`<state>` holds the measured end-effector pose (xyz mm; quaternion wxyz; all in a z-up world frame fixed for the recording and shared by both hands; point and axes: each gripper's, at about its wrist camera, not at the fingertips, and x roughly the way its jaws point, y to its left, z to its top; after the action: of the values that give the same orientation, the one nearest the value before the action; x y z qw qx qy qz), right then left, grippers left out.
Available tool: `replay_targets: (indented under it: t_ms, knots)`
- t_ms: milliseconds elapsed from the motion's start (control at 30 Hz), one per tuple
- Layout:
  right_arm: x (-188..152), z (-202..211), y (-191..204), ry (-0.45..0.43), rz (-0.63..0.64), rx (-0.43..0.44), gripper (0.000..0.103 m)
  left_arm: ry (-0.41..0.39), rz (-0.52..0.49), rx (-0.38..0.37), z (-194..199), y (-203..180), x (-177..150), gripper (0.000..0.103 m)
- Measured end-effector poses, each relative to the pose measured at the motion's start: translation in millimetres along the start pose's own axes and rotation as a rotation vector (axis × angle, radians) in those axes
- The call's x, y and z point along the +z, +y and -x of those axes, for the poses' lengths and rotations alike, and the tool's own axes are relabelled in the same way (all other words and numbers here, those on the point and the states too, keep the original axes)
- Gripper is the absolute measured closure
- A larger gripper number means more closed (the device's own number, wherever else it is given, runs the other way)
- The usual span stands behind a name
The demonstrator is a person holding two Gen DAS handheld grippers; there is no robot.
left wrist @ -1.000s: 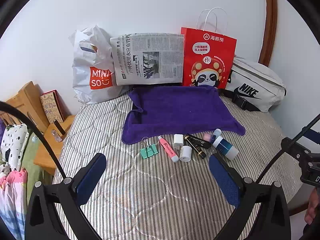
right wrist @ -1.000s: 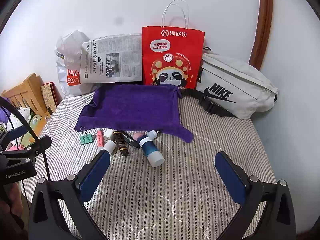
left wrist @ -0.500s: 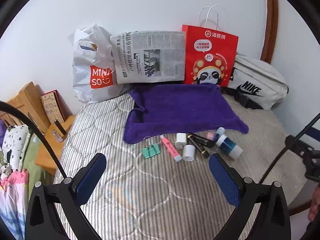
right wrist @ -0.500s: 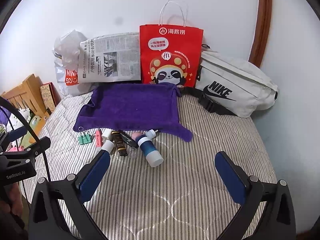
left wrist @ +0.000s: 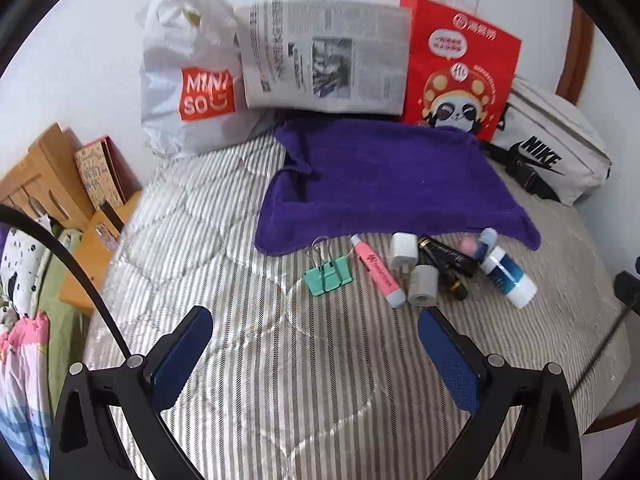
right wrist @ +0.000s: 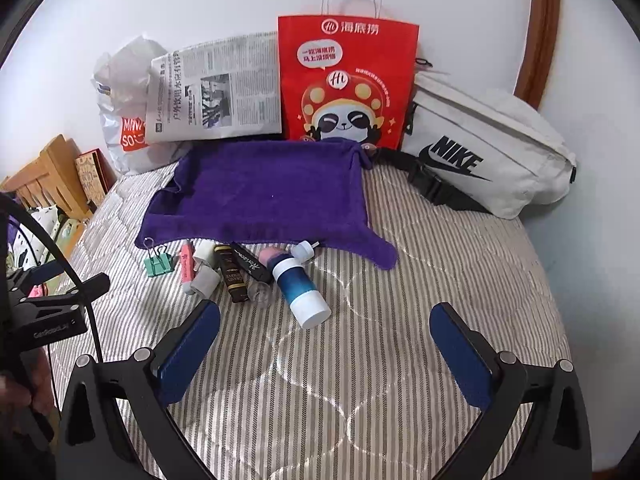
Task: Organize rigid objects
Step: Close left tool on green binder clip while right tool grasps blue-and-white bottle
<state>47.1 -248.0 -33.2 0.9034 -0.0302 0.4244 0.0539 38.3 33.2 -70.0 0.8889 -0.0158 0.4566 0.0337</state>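
A row of small items lies on the striped bed just in front of a purple towel point(left wrist: 384, 176) point(right wrist: 264, 192): a green binder clip point(left wrist: 329, 276) point(right wrist: 159, 266), a pink highlighter point(left wrist: 376, 270) point(right wrist: 186, 266), a white charger plug point(left wrist: 404, 250), a small grey roll point(left wrist: 423, 290) point(right wrist: 205, 280), dark tubes point(left wrist: 448, 260) point(right wrist: 234, 276) and a blue-and-white bottle point(left wrist: 507, 276) point(right wrist: 300, 290). My left gripper point(left wrist: 314, 344) is open and empty, short of the clip and roll. My right gripper point(right wrist: 324, 340) is open and empty, just short of the bottle.
Against the wall stand a white Miniso bag point(left wrist: 188, 76), a newspaper point(left wrist: 324, 52), a red panda paper bag point(right wrist: 346, 84) and a white Nike waist bag point(right wrist: 484, 152). Wooden furniture point(left wrist: 44, 176) stands left of the bed. The left gripper's body point(right wrist: 44, 312) shows at the right view's left edge.
Both grippers have moved forward toward the row of items, which now looks larger and nearer. The left view has swung a little to the left. Both stay open.
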Motion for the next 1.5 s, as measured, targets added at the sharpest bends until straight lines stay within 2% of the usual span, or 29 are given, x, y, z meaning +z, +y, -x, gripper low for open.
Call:
replay_targets:
  t_ms: [200,633,800,1000,1200,1433,1500]
  knots:
    - [-5.1,-24.0,-4.3,0.066,0.016,-0.02,0.0,0.066,0.059,-0.015,-52.5,3.9,4.8,0.0]
    - [-19.0,-60.8,-24.4,0.172,0.045,-0.031,0.0,0.142,0.172,0.058,-122.8,3.1,20.3,0.0]
    - [-21.7,-71.7,-28.0,0.192,0.04,-0.023,0.0,0.161,0.149,0.097,-133.3,2.4,20.2,0.0]
    - [-24.8,-86.2,-23.2,0.212,0.042,0.008,0.0,0.166,0.147,0.089,-127.6,19.7,10.7,0.0]
    - [-26.6,-94.8,-16.9,0.219,0.054,0.028,0.0,0.144,0.148,0.05,-132.0,21.6,15.2,0.001]
    - [-24.6,-98.2,-29.5,0.2,0.021,0.023,0.001,0.095,0.073,0.041,-134.5,14.2,16.9,0.012]
    - [-23.7,-100.5,-35.0,0.2,0.007,0.02,0.004,0.075,0.081,0.047,-124.1,13.3,12.3,0.024]
